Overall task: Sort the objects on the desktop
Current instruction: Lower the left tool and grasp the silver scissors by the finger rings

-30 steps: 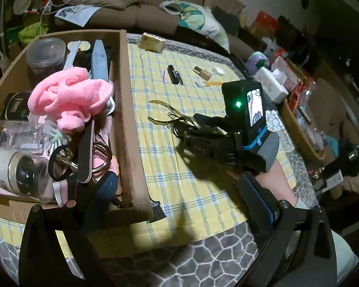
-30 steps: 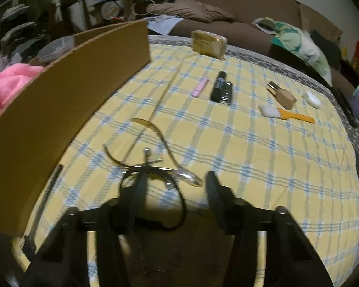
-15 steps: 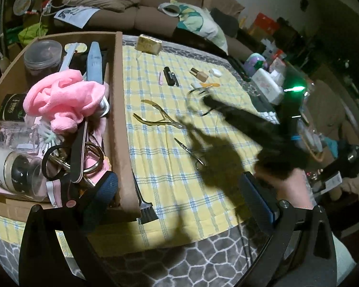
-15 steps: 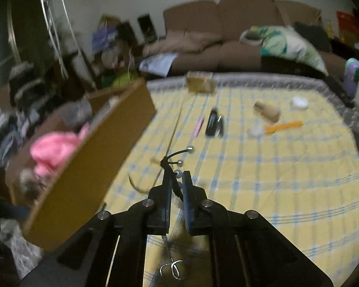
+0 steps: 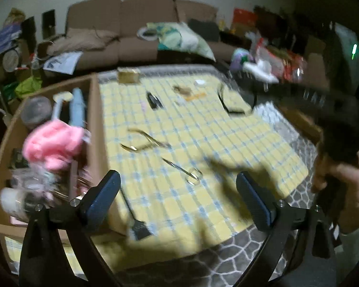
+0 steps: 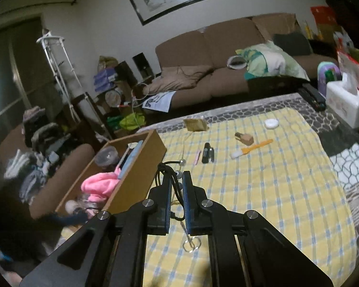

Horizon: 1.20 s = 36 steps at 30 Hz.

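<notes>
Box (image 6: pixel 141 177): at left, already crowded, pink cloth on top.
Left gripper (image 5: pixel 177 198): jaws wide, empty, beside the box.
Right gripper (image 6: pixel 177 186): a second ago open on the cloth; now clamped on the black cord loop (image 6: pixel 161 167), lifted clear.
Meaning: loop secured; box drop likely next.

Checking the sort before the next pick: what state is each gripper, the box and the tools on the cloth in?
Right gripper: shut on black looped cord, lifted.
Left gripper: open, empty.
Cardboard box: open-topped, cluttered.
Small scissors: flat on cloth.
Gold nippers: flat, handles spread.
Orange-handled brush: lying flat.
</notes>
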Each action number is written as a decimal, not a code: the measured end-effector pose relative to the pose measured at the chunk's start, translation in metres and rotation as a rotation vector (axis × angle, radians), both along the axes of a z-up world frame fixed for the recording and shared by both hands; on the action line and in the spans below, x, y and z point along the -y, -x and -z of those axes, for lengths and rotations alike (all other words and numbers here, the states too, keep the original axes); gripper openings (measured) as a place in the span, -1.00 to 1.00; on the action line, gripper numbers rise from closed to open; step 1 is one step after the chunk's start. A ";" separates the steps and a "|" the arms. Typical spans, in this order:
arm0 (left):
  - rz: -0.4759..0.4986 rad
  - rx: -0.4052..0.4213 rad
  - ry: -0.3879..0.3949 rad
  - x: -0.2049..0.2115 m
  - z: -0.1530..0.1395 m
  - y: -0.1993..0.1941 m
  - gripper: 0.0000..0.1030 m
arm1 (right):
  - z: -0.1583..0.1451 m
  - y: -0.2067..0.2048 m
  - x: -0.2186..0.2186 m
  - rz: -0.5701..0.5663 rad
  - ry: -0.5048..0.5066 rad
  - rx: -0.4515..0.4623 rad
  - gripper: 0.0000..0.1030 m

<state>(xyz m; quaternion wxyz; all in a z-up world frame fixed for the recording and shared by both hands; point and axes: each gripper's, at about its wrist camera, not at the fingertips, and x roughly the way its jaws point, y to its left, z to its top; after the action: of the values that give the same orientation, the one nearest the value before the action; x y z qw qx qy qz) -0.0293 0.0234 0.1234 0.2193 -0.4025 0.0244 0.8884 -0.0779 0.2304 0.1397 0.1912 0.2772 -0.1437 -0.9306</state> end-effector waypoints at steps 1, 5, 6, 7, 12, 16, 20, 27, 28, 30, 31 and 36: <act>0.010 0.017 0.005 -0.008 0.006 0.000 0.88 | -0.001 0.000 -0.002 -0.003 -0.005 0.000 -0.85; 0.037 0.063 0.063 -0.042 0.033 0.013 0.87 | -0.003 0.001 -0.011 -0.010 0.003 0.003 -0.85; 0.028 0.076 0.075 -0.048 0.041 0.020 0.82 | -0.002 0.002 -0.013 -0.012 0.002 0.004 -0.85; 0.015 0.092 0.080 -0.051 0.048 0.028 0.74 | -0.001 0.003 -0.016 -0.016 0.002 0.008 -0.85; -0.084 0.197 0.085 -0.056 0.096 0.069 0.62 | 0.006 0.009 -0.028 -0.015 0.022 0.036 -0.85; -0.080 0.159 0.157 -0.064 0.117 0.064 0.52 | 0.009 0.015 -0.033 -0.014 0.036 0.048 -0.85; -0.056 0.107 0.170 -0.069 0.113 0.051 -0.48 | 0.010 0.020 -0.030 -0.025 0.031 0.057 -0.84; -0.076 0.211 -0.021 -0.035 0.109 0.056 -0.53 | 0.011 0.016 -0.020 -0.047 0.027 0.063 -0.84; -0.084 0.223 -0.042 -0.029 0.107 0.056 -0.53 | 0.011 0.015 -0.018 -0.052 0.026 0.063 -0.84; -0.094 0.231 -0.071 -0.020 0.105 0.055 -0.53 | 0.009 0.016 -0.017 -0.059 0.032 0.061 -0.84; -0.101 0.236 -0.088 -0.016 0.103 0.054 -0.53 | 0.008 0.016 -0.016 -0.063 0.039 0.058 -0.84; -0.116 0.234 -0.164 0.000 0.086 0.047 -0.56 | 0.003 0.017 -0.011 -0.079 0.070 0.049 -0.84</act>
<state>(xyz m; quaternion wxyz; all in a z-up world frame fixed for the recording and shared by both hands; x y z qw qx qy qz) -0.0767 0.0233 0.0375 0.2012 -0.4847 -0.0973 0.8457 -0.0950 0.2418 0.1366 0.2337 0.2984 -0.1697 -0.9097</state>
